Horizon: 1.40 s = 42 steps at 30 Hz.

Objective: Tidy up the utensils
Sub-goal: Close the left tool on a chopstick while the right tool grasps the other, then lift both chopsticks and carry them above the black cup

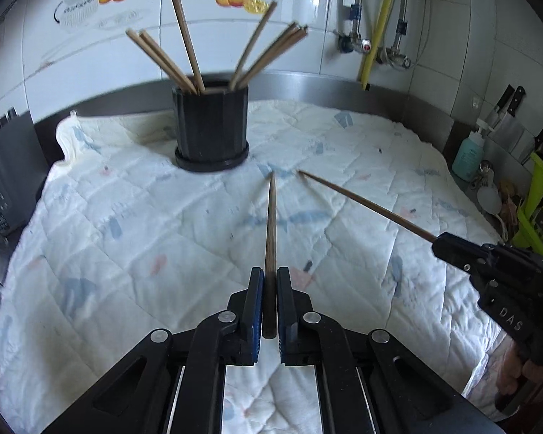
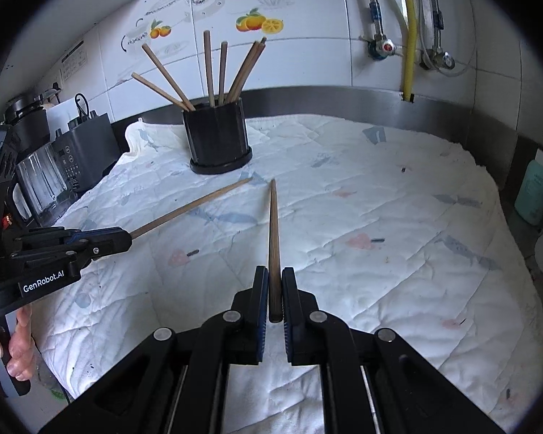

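Note:
A black ribbed holder [image 1: 211,126] [image 2: 218,137] stands at the back of the quilted white cloth [image 1: 163,224] [image 2: 380,217], with several wooden chopsticks [image 1: 184,39] [image 2: 209,68] fanned out of it. My left gripper [image 1: 269,278] [image 2: 126,238] is shut on the thick end of one chopstick [image 1: 270,224] [image 2: 188,208], which points toward the holder above the cloth. My right gripper [image 2: 275,278] [image 1: 438,241] is shut on a second chopstick [image 2: 273,231] [image 1: 362,202], also lifted, its tip close to the other's tip in front of the holder.
Black appliances [image 1: 0,181] [image 2: 79,152] and a blender jar [image 2: 41,181] line the left edge. A teal soap bottle [image 1: 468,155] [image 2: 535,188], knives [image 1: 506,105] and a green rack [image 1: 539,206] stand at the right. Pipes [image 2: 409,36] run down the tiled wall. A hand [image 2: 18,343] holds the left gripper's handle.

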Each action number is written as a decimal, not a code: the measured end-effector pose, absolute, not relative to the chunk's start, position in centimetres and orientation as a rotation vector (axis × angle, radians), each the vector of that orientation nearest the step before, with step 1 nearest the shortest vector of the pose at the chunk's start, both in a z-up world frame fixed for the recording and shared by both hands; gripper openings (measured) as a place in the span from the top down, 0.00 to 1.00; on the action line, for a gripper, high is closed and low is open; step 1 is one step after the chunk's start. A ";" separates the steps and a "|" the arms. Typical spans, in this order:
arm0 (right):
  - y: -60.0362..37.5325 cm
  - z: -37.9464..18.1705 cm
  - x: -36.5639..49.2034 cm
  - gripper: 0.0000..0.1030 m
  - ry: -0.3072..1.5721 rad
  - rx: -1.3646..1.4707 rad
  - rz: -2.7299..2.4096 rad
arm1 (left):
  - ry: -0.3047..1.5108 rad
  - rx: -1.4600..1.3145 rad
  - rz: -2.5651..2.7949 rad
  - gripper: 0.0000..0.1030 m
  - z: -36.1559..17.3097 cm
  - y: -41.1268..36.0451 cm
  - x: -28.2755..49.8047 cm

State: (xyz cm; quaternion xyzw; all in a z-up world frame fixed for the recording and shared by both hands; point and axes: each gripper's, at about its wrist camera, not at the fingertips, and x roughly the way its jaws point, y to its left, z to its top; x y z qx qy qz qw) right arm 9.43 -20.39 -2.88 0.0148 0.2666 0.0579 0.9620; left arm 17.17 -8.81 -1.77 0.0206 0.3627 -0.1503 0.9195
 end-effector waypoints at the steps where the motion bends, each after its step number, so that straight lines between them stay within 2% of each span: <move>1: -20.4 -2.3 9.4 0.90 0.527 0.021 0.117 | 0.731 0.045 -0.307 0.94 -1.0 -8.6 17.2; 6: -20.7 1.4 10.1 0.90 0.469 -0.033 0.122 | 0.664 0.040 -0.313 0.94 2.8 -7.7 17.6; 25: -19.3 12.0 14.0 0.91 0.465 -0.145 0.245 | 0.534 0.054 -0.318 0.94 14.0 -5.2 20.8; 42: -17.2 23.4 18.6 0.91 0.253 -0.137 0.281 | 0.282 0.047 -0.279 0.94 26.5 -6.1 25.9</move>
